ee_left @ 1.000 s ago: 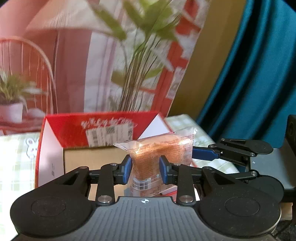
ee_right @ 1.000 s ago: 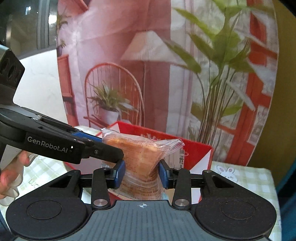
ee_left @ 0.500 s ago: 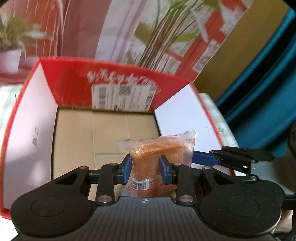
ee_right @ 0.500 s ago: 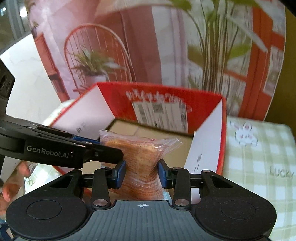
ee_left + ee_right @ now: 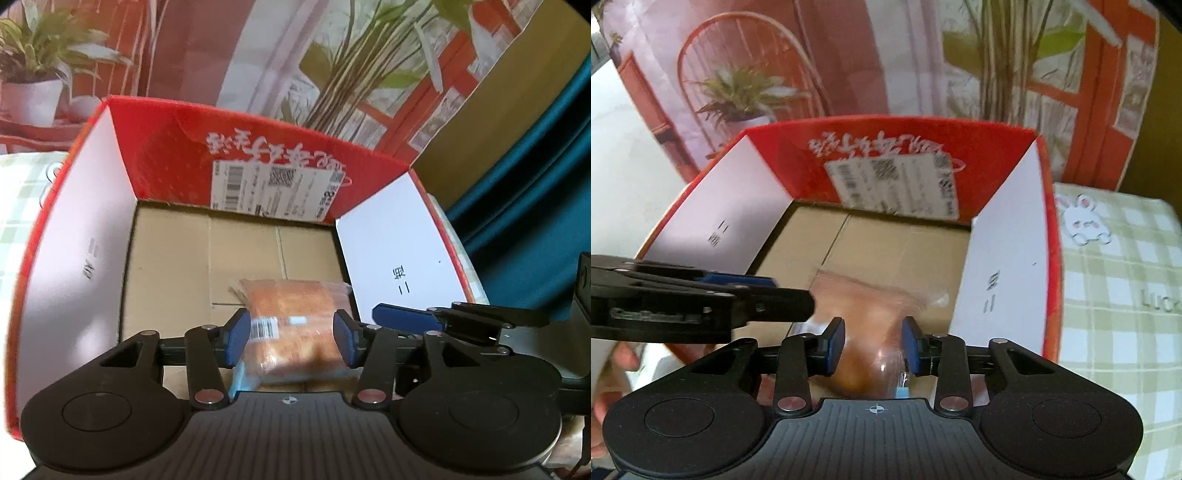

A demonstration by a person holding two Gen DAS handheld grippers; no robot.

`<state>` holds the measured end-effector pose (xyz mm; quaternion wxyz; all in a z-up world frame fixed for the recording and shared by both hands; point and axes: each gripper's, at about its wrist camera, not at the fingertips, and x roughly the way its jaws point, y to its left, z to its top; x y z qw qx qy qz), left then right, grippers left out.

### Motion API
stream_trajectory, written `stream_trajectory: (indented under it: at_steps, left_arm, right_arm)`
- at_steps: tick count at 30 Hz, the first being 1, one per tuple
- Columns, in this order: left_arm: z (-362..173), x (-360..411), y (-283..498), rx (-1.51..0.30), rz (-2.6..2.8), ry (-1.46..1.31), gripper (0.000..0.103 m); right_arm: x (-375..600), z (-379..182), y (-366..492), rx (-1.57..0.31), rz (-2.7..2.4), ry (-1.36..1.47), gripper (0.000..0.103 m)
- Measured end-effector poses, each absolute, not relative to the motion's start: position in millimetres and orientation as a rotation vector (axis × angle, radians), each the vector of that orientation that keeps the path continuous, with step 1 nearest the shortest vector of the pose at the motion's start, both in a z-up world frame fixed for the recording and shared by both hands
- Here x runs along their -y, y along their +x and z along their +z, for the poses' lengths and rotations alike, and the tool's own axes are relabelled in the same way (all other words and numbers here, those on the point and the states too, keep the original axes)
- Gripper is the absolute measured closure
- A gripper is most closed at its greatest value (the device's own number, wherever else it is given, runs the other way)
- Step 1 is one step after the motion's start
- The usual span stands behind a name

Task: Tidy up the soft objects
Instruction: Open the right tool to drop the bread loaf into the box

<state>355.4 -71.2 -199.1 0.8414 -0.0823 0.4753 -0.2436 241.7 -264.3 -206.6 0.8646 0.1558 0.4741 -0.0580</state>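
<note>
Over a red carton (image 5: pixel 173 147), the left gripper (image 5: pixel 291 341) had just opened around its bread packet (image 5: pixel 291 314); the right gripper (image 5: pixel 873 345) squeezed another wrapped bread (image 5: pixel 871 332).

You have one red cardboard box (image 5: pixel 177 155), open, filling the frame from 9 to 3 o'clock. Two wrapped bread packets: one packet (image 5: pixel 291 325) at 6 o'clock in the left wrist view, a second packet (image 5: pixel 871 332) at 6 o'clock in the right wrist view. One shipping label (image 5: pixel 273 192) at 12 o'clock. Two grippers: left gripper (image 5: pixel 291 347), right gripper (image 5: pixel 873 345).
</note>
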Motion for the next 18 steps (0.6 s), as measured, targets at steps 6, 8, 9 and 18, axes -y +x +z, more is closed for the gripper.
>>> stream_trajectory:
  at_steps: [6, 8, 9, 18]
  left_arm:
    - [-175.5, 59.5, 333.7, -0.913, -0.494, -0.110, 0.051]
    - [-167.6, 55.4, 324.2, -0.871, -0.484, -0.083, 0.051]
    - [-162.6, 52.6, 318.2, -0.849, -0.477, -0.069, 0.049]
    - [-122.9, 32.1, 257.1, -0.648, -0.334, 0.042, 0.003]
  right_arm:
    - [260.7, -190.1, 226.1, -0.911, -0.161, 0.282, 0.065]
    - [257.5, -184.9, 219.2, -0.884, -0.164, 0.267, 0.062]
    - [255.6, -181.9, 215.7, -0.874, -0.166, 0.256, 0.058]
    - [236.2, -155.7, 175.0, -0.719, -0.201, 0.217, 0.003]
